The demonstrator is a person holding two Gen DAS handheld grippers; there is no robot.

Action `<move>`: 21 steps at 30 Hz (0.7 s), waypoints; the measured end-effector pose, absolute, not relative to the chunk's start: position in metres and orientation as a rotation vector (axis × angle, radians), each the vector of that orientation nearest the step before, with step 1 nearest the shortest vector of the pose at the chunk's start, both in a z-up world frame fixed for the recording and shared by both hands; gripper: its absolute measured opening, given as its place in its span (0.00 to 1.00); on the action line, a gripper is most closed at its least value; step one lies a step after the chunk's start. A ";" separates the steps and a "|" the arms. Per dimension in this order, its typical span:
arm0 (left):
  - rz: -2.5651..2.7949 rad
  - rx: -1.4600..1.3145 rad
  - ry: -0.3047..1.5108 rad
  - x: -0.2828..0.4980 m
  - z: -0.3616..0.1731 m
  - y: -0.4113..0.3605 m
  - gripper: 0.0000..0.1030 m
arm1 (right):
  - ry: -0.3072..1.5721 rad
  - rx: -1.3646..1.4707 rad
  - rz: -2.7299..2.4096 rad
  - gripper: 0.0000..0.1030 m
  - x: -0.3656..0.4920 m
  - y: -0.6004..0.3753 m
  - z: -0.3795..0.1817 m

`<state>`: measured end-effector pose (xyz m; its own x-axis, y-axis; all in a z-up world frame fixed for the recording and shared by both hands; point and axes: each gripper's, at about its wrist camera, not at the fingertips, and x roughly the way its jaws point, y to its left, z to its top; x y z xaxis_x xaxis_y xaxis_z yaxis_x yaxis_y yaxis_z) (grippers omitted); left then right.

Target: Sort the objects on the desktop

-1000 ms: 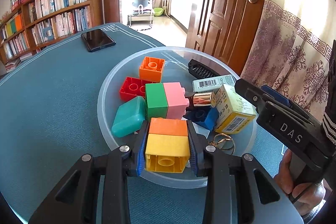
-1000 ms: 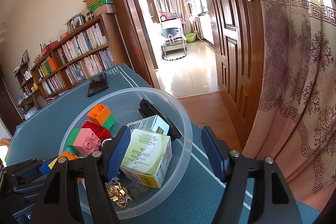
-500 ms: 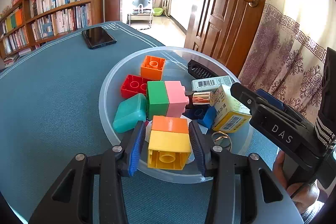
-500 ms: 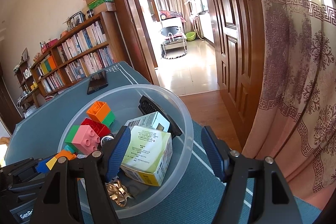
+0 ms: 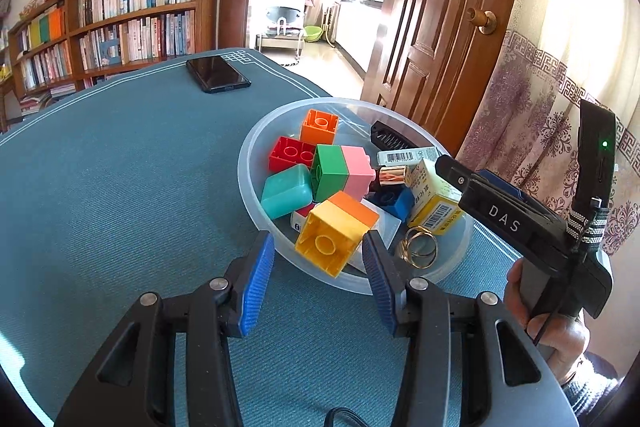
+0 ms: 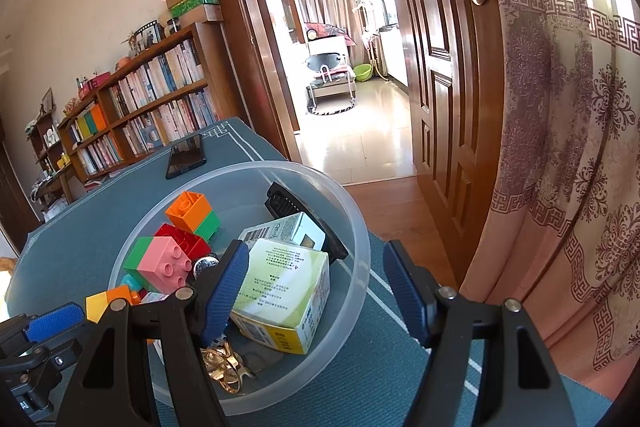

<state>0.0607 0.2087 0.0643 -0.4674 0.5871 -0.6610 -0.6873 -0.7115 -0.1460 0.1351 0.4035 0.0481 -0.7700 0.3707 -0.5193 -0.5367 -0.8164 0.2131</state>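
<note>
bookshelf (image 5: 108, 23) left | wooden door (image 6: 448, 99) open | patterned curtain (image 6: 568, 147) right

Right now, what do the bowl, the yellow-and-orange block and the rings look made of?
Bowl: translucent frosted plastic, probably; the table shows faintly through its wall.
Yellow-and-orange block: hard moulded plastic, smooth with a slight sheen, with a hollow socket underneath.
Rings: gold-coloured metal by their bright mirror glints; whether solid or plated can't be told.
</note>
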 end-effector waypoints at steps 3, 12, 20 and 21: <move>2.195 -0.921 0.184 0.060 0.062 0.206 0.48 | 0.478 -0.642 2.526 0.72 0.135 0.402 0.048; 2.222 -0.930 0.166 0.061 0.061 0.195 0.48 | 0.492 -0.648 2.522 0.72 0.135 0.402 0.047; 2.238 -0.967 0.155 0.044 0.057 0.202 0.48 | 0.483 -0.646 2.530 0.72 0.134 0.400 0.048; 2.233 -0.968 0.174 0.043 0.057 0.207 0.48 | 0.485 -0.646 2.529 0.73 0.134 0.400 0.047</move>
<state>0.0433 0.2066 0.0568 -0.4858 0.5408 -0.6867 -0.6406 -0.7548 -0.1411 0.1340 0.4001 0.0475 -0.7726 0.3614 -0.5220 -0.5289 -0.8212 0.2143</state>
